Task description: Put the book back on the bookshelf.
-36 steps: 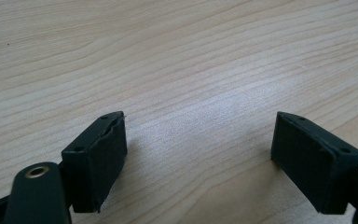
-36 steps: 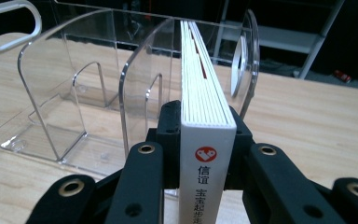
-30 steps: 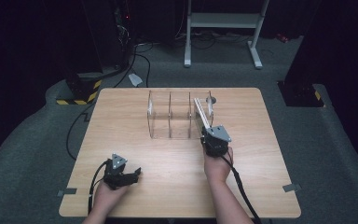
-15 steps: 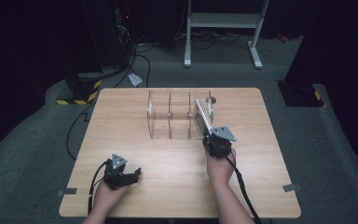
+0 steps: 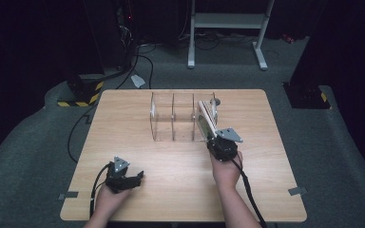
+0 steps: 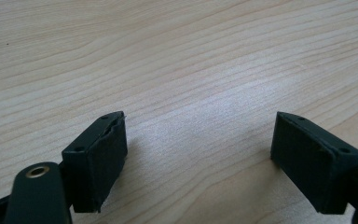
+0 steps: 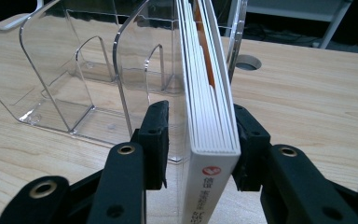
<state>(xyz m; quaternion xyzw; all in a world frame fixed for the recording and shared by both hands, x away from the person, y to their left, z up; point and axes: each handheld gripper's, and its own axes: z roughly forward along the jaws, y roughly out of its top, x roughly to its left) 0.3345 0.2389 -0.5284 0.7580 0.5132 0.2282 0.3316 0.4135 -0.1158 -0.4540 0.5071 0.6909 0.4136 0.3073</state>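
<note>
Left gripper (image 5: 135, 179) is resting low on the wooden table (image 5: 123, 123) near the person's edge, its jaws spread wide with bare wood between them. Farther right, a clear acrylic file organizer (image 5: 173, 116) is standing mid-table. In its rightmost slot, a white book (image 7: 209, 126) is sitting upright — spine toward the person. Right gripper (image 7: 200, 140) is straddling that spine; its jaws have just been opening, a gap showing beside the left pad.
</note>
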